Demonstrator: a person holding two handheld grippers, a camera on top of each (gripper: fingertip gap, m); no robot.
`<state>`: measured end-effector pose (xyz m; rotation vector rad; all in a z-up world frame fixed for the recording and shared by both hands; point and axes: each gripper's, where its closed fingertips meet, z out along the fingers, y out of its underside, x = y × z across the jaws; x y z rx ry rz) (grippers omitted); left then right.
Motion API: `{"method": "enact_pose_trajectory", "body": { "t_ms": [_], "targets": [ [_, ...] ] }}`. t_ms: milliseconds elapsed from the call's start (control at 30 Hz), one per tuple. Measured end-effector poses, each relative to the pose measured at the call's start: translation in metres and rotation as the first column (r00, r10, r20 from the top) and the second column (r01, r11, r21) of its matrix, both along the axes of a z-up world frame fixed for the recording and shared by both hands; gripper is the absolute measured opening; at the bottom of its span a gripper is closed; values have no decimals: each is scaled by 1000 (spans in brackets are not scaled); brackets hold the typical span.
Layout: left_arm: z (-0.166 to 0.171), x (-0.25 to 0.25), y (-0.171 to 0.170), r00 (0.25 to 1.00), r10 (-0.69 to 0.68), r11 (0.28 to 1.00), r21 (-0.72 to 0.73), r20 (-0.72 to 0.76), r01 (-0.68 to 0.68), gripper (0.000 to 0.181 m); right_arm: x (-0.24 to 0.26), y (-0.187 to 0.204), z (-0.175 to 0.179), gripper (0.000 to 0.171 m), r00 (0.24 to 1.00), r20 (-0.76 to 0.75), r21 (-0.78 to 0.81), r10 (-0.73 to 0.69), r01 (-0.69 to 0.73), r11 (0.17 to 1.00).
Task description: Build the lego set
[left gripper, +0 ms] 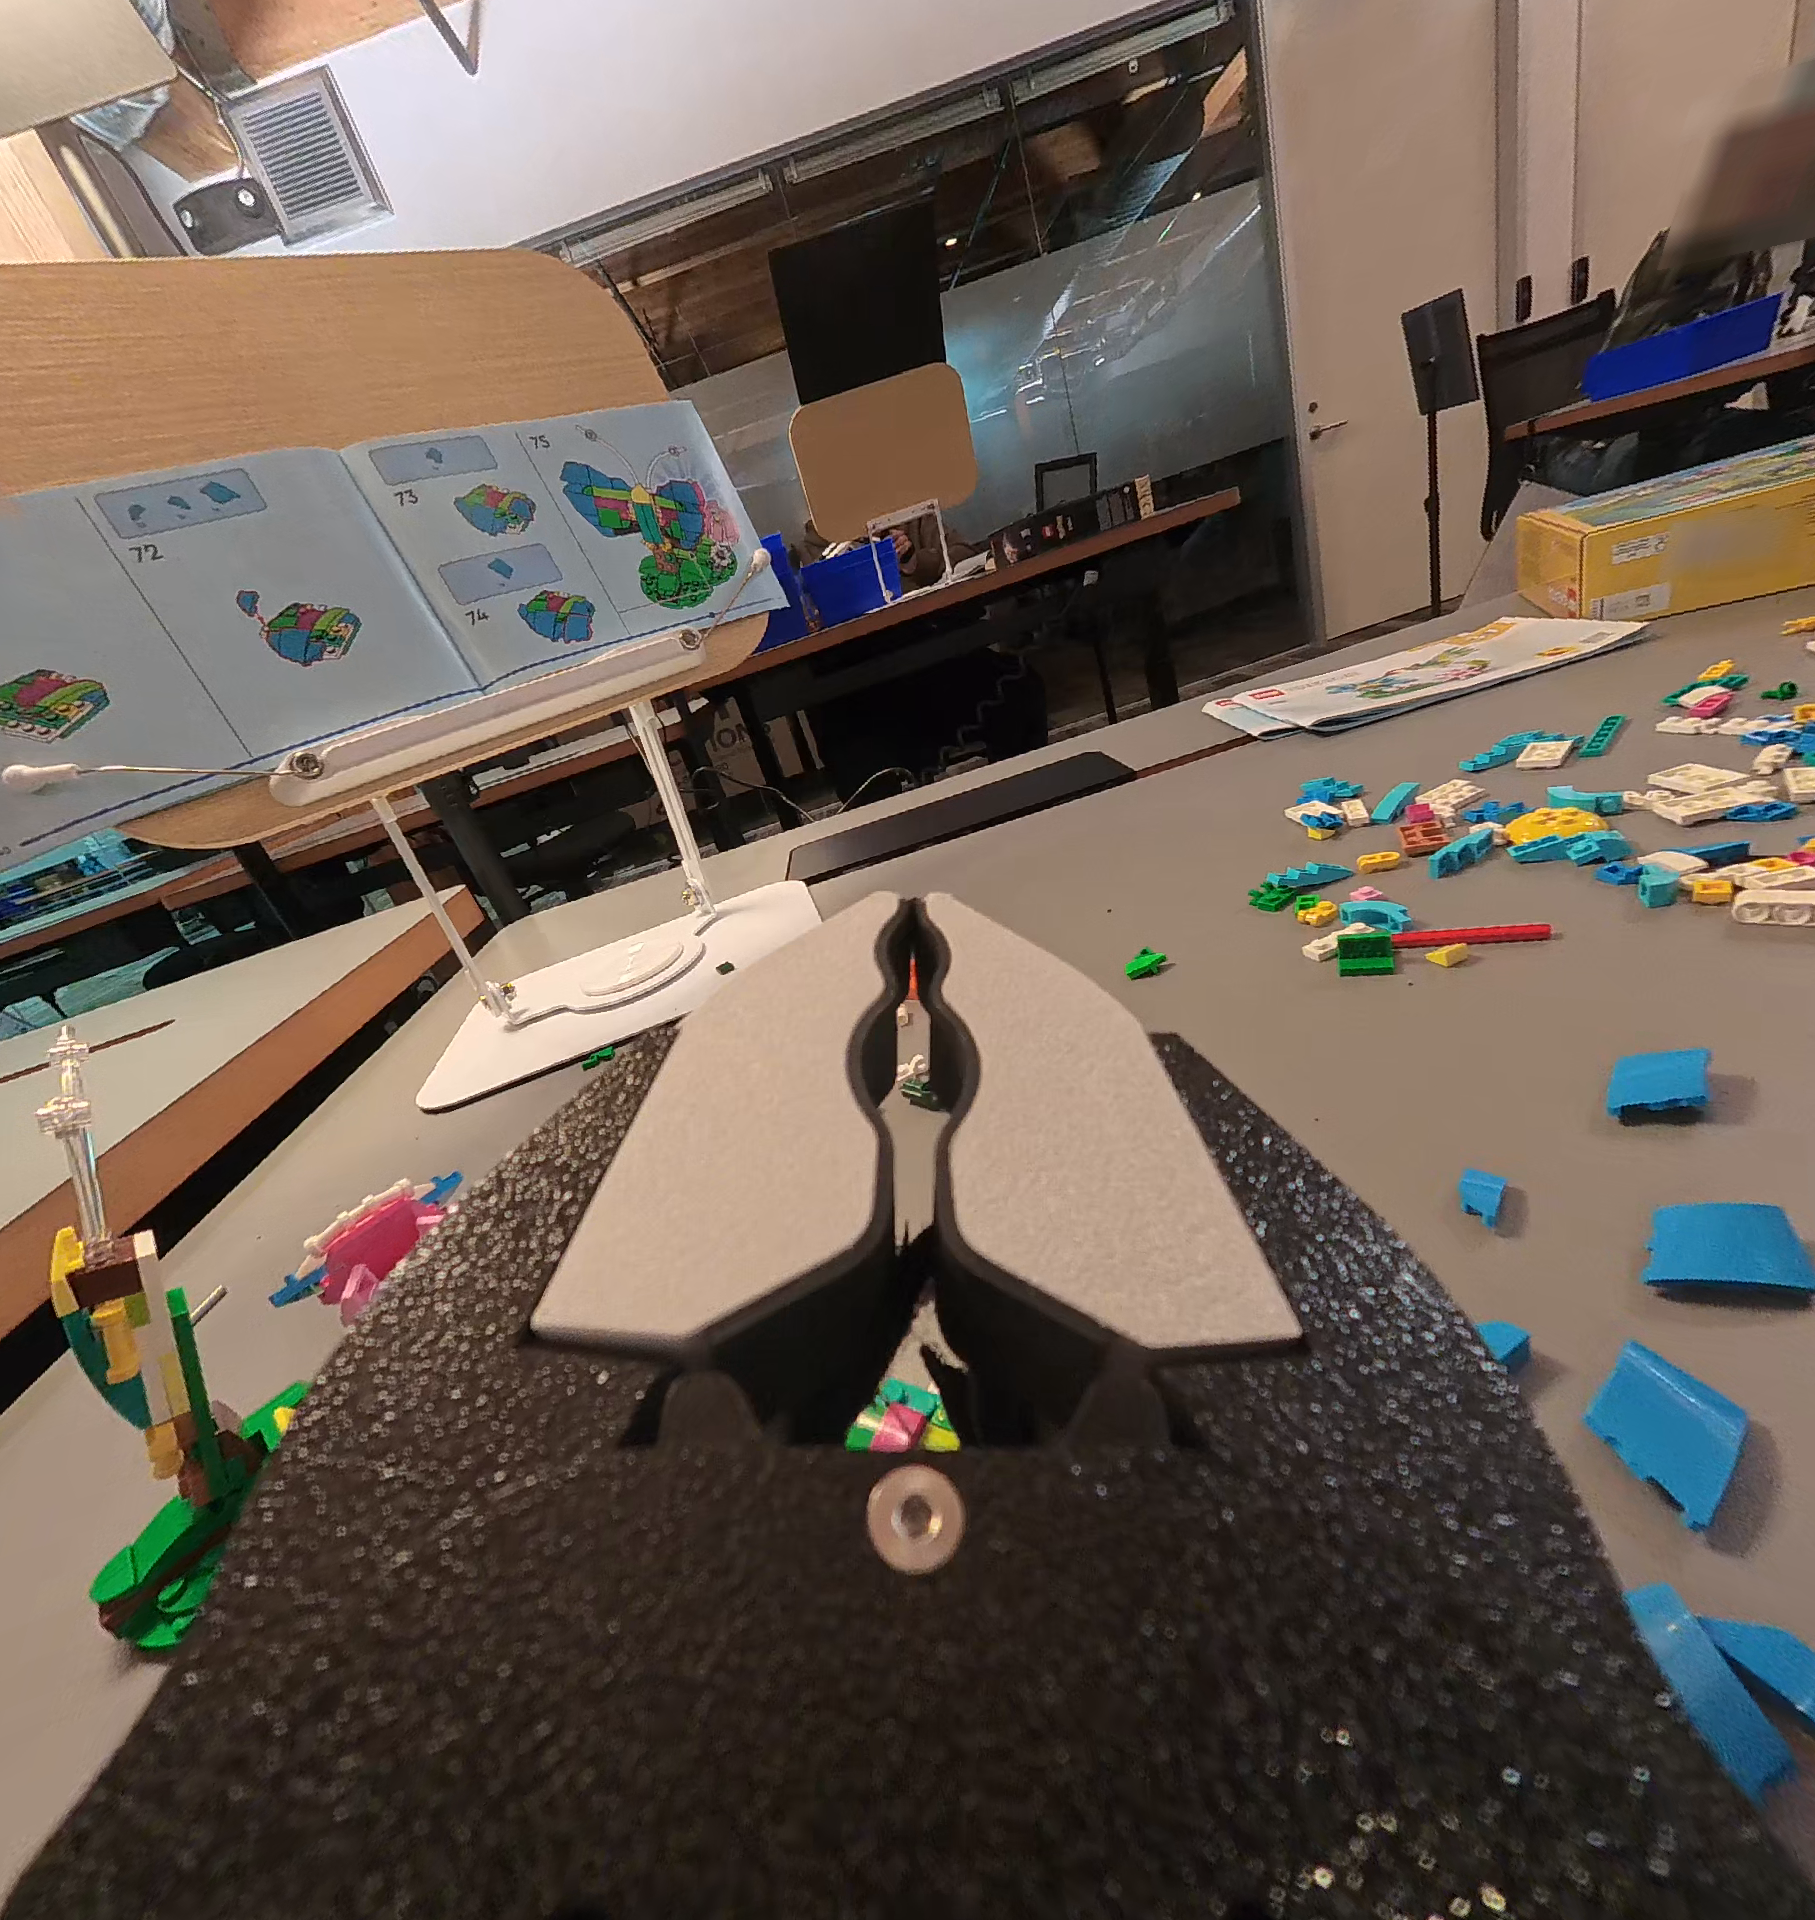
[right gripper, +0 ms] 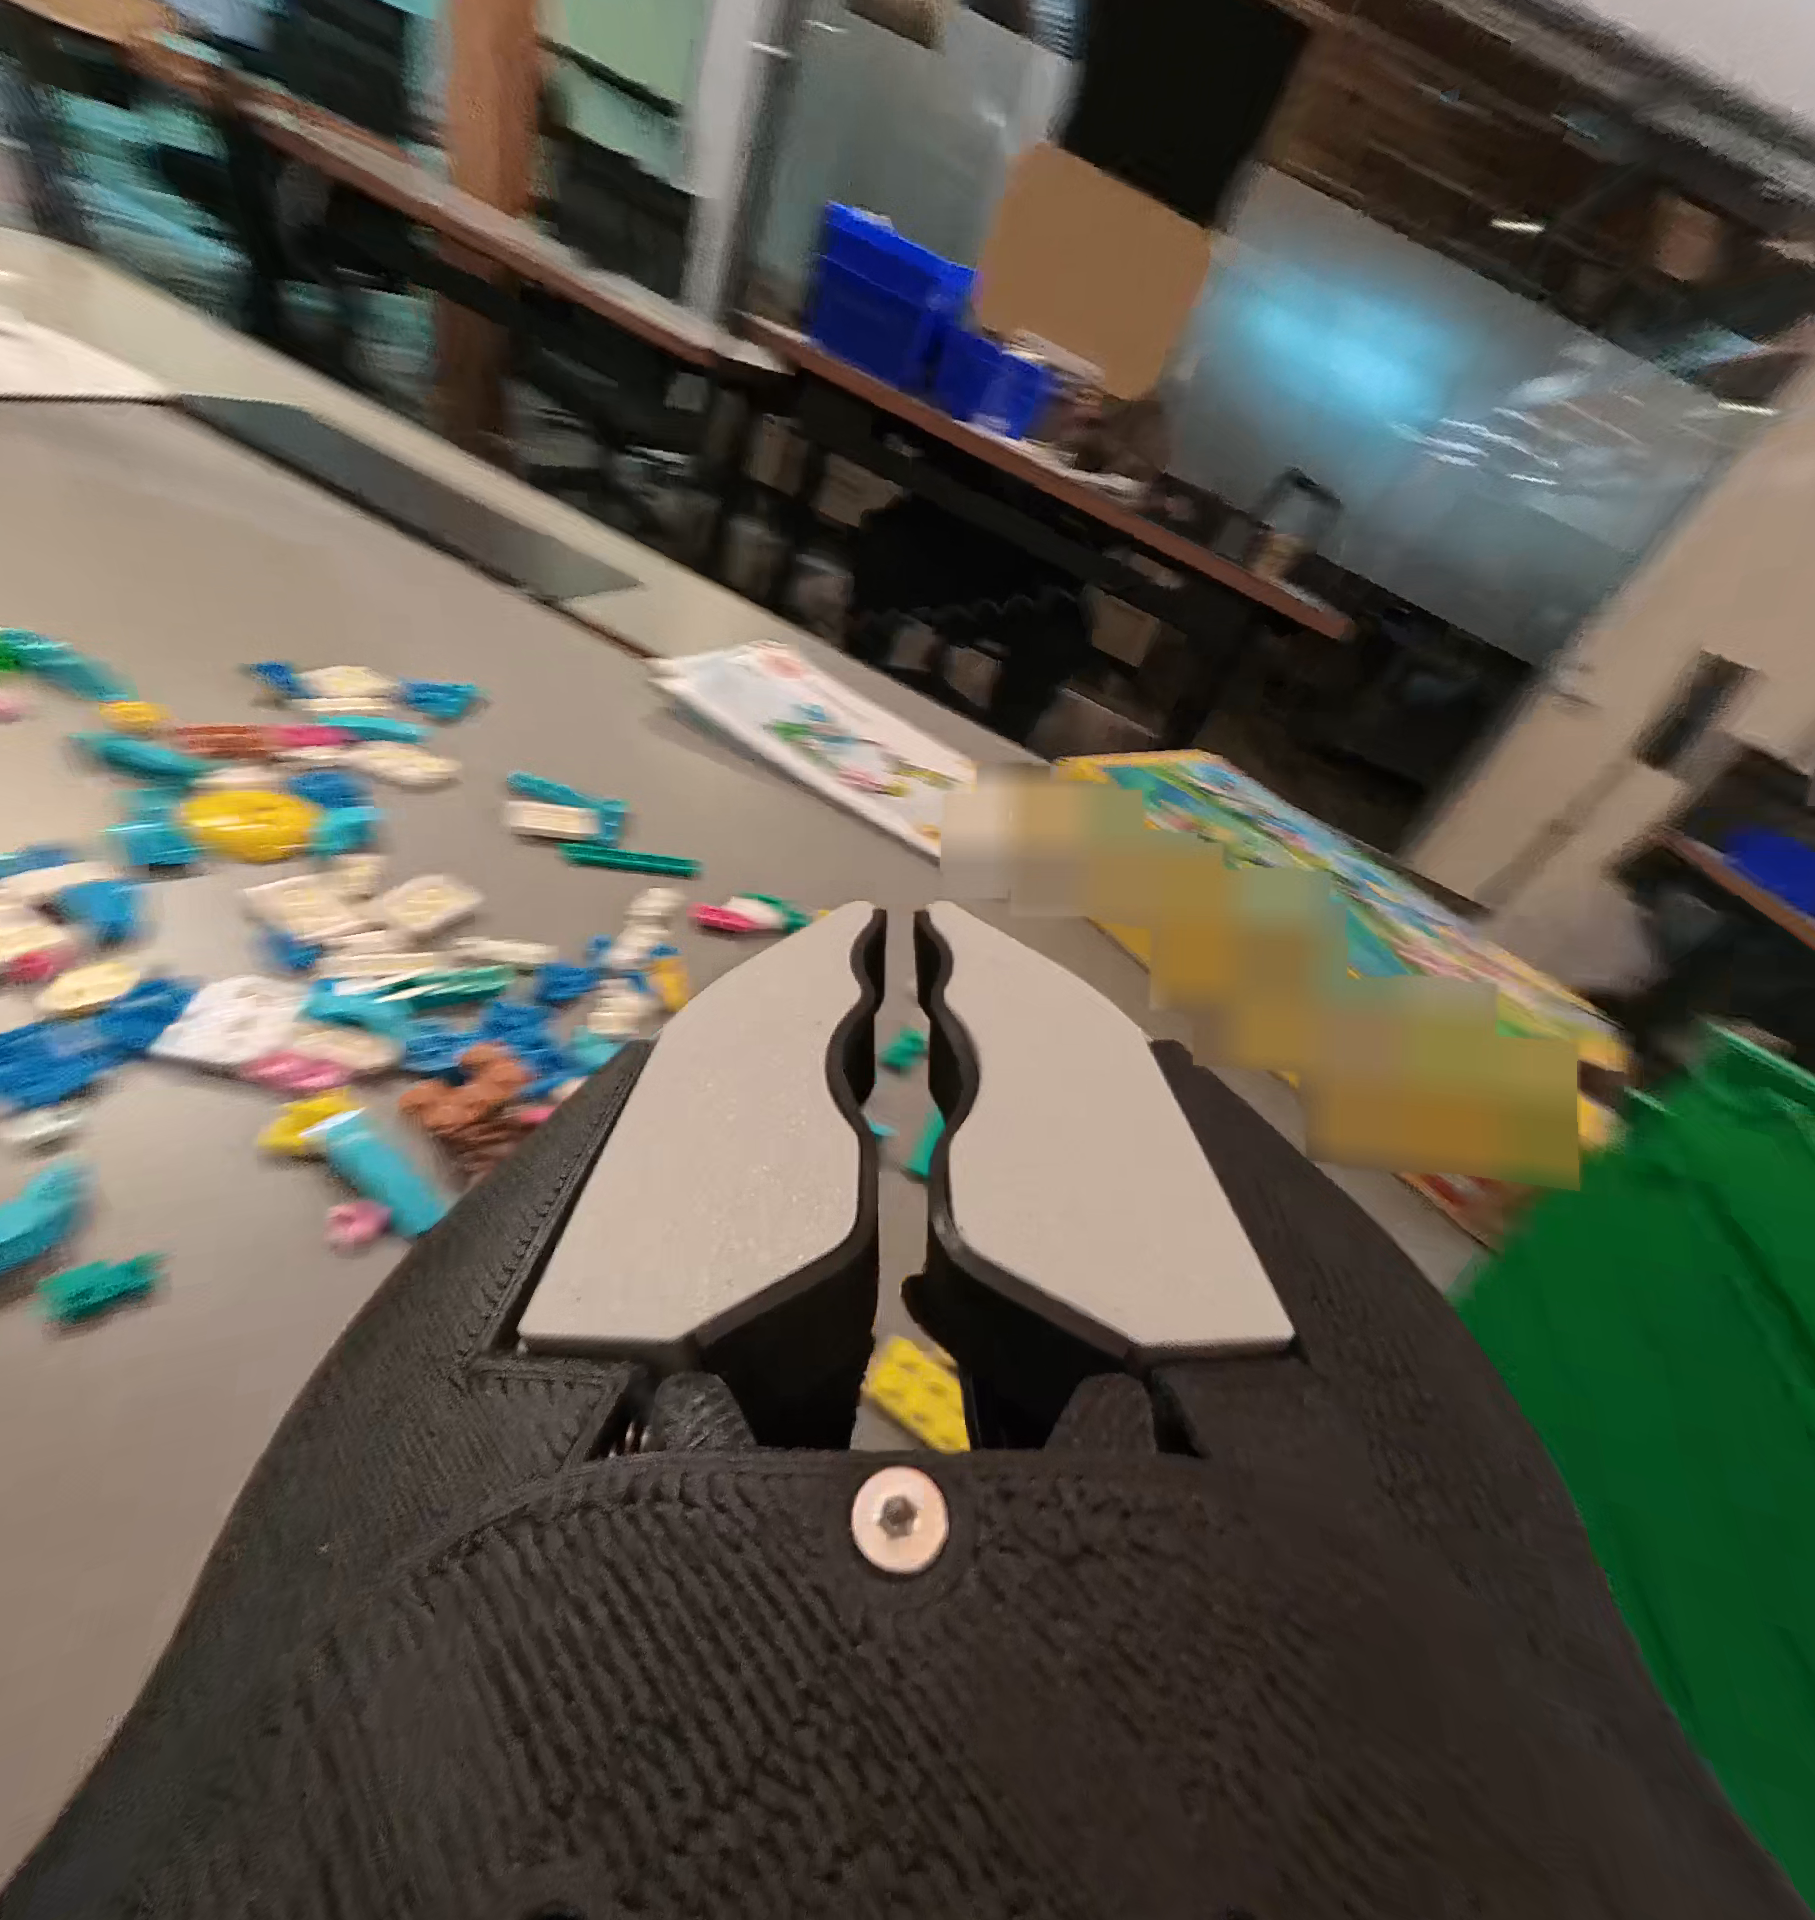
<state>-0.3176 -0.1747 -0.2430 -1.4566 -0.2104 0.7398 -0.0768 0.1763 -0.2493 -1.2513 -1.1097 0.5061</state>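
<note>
My left tool (left gripper: 913,914): black pebbled shell, two pale grey plates with wavy inner edges, tips pressed together on nothing that I can see; it sits low over the grey counter (left gripper: 1142,831). Through the slot at its base a green-and-pink brick cluster (left gripper: 898,1425) shows, mostly hidden by the shell, so I cannot tell whether the tool touches it. To the left stands a partly built figure (left gripper: 144,1382) on green leaf plates, topped by a clear spire, with a pink flower piece (left gripper: 368,1252) just beside the shell. To the right lie smooth curved blue panels (left gripper: 1729,1262), well apart from each other. Farther out: a white-based stand with a wooden backboard carrying an open instruction booklet (left gripper: 363,582), printed with step numbers and coloured diagrams; its left page is cut off at the edge. Beyond, a loose brick pile (left gripper: 1661,821) in white, teal, yellow and pink, a flat second booklet (left gripper: 1422,670), and a yellow set box (left gripper: 1692,551) with a logo and a blurred patch. My right tool (right gripper: 900,914): ridged black printed shell, same grey plates, tips slightly spread with a narrow gap, gripping nothing. A yellow studded plate (right gripper: 918,1392) lies under its base and small teal pieces (right gripper: 903,1049) show through the gap. This view is motion-blurred, so the pile at left is hard to make out; a green mass (right gripper: 1703,1455) at right is cut off and I cannot identify it.
</note>
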Motion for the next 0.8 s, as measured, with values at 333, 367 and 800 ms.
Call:
{"method": "enact_pose_trajectory", "body": {
  "t_ms": [333, 367, 800],
  "targets": [
    [0, -1, 0, 1000, -2, 1000, 8, 8, 2, 0, -46, -107, -73, 10, 701, 359, -415, 616, -471, 778],
    [0, -1, 0, 1000, -2, 1000, 8, 9, 2, 0, -49, -112, -74, 10, 678, 357, -441, 642, -484, 756],
    [1, 0, 0, 1000, -9, 1000, 10, 10, 9, 0, -66, -126, -100, 26, 521, 436, -639, 734, -395, 660]
  ]
}}
